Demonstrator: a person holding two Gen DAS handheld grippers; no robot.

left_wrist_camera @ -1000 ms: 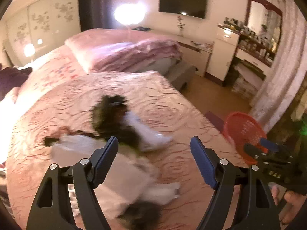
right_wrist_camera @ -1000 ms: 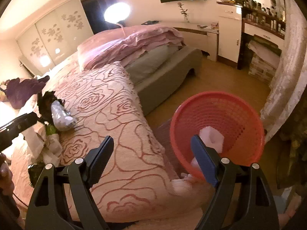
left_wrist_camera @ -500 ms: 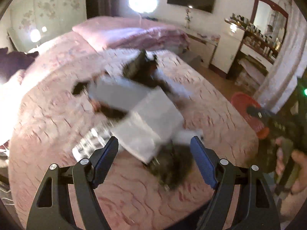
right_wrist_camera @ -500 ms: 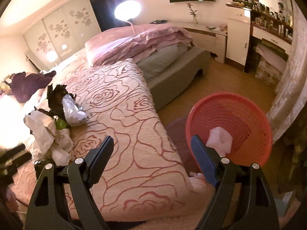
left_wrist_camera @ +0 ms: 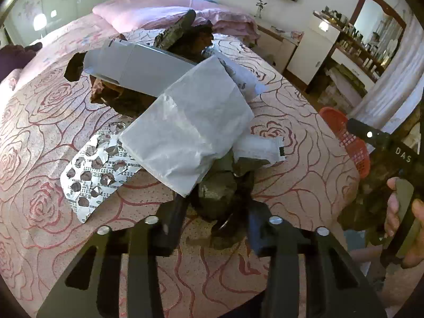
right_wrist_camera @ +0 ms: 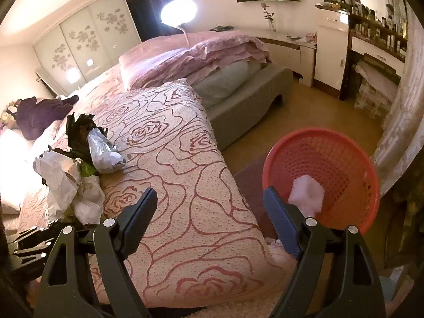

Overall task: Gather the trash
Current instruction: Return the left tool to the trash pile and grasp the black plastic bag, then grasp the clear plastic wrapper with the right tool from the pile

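Left gripper (left_wrist_camera: 214,225) is narrowed down on the near end of the trash pile, 2 fingers on either side of a dark crumpled wrapper (left_wrist_camera: 222,193); looks like contact on both sides, but whether it's fully clamped I can't tell from this angle. Right gripper (right_wrist_camera: 209,217) is wide open, holding nothing, hanging over the bed edge with the rose-pattern bedspread (right_wrist_camera: 169,175) under its left finger and the red mesh basket (right_wrist_camera: 344,159) just past its right finger. Trash location: pile sits on the bedspread, left side of the bed as the right wrist view frames it. Left wrist view gives the detail: white paper bag (left_wrist_camera: 188,129) on top, grey flat box (left_wrist_camera: 135,69) behind it, used foil blister pack (left_wrist_camera: 98,167) lying flat to the left, white plastic sachet (left_wrist_camera: 262,148) poking out on the right, more dark wrapper scraps (left_wrist_camera: 185,34) at the far end. Right wrist view shows things the other doesn't: a clear crinkled plastic bag (right_wrist_camera: 103,151) at the far side of the pile, and the basket on the floor next to the bed with 1 white crumpled piece (right_wrist_camera: 307,193) already inside. Left wrist view only catches the basket's rim (left_wrist_camera: 352,143), behind the other handheld unit and the person's right hand (left_wrist_camera: 405,217).
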